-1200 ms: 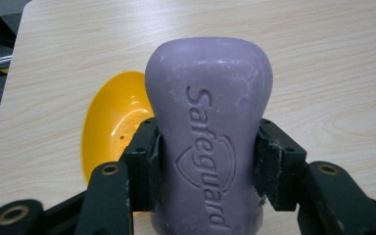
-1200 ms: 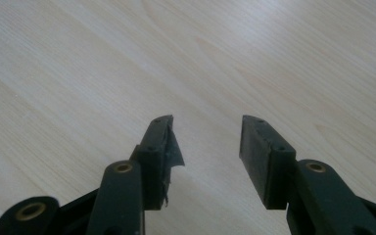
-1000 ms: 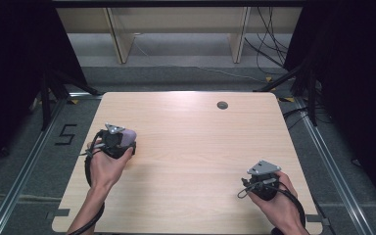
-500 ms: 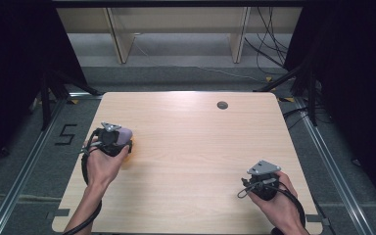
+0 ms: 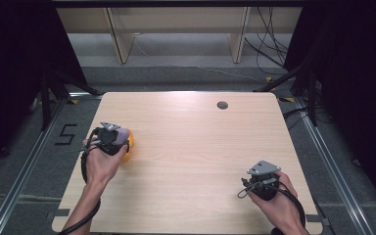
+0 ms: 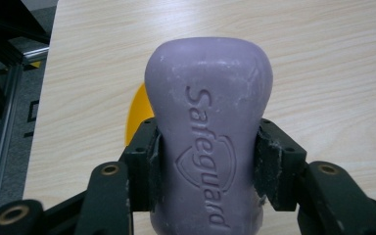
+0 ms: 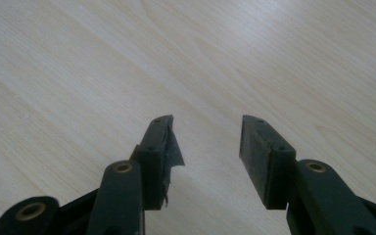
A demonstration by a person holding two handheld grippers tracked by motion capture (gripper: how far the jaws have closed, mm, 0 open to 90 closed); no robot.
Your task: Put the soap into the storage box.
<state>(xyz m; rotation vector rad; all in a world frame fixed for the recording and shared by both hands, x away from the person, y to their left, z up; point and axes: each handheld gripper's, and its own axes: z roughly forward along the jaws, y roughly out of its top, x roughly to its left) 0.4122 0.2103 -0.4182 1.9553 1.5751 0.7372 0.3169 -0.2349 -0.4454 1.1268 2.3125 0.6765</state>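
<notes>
So we've got a light wooden worktop point(image 5: 191, 161) and two hand-held tools on it. The left tool point(image 6: 208, 161) is clamped tight on a purple bar of soap with "Safeguard" pressed into its face point(image 6: 209, 132); in the left gripper view both black pads sit flush against the bar's narrow waist, and the rounded end sticks out past the pads. Just behind and under the bar we can see part of a flat orange-yellow round thing point(image 6: 138, 115) lying on the wood. We can't tell what it is, or whether the soap touches it.

From the high view, the left tool point(image 5: 111, 138) and the soap point(image 5: 121, 137) are near the worktop's left edge, about halfway along it, with the orange-yellow thing point(image 5: 131, 143) peeking out on the side toward the middle. The person's left hand point(image 5: 100, 164) is wrapped around the tool's body.

The right tool point(image 7: 205, 142) has its jaws apart with nothing between them, just bare wood grain below. In the high view it point(image 5: 260, 180) sits close to the near right corner, well apart from the soap, held in the right hand point(image 5: 276, 205).

There's also a small dark round hole point(image 5: 222, 105) near the far edge.
</notes>
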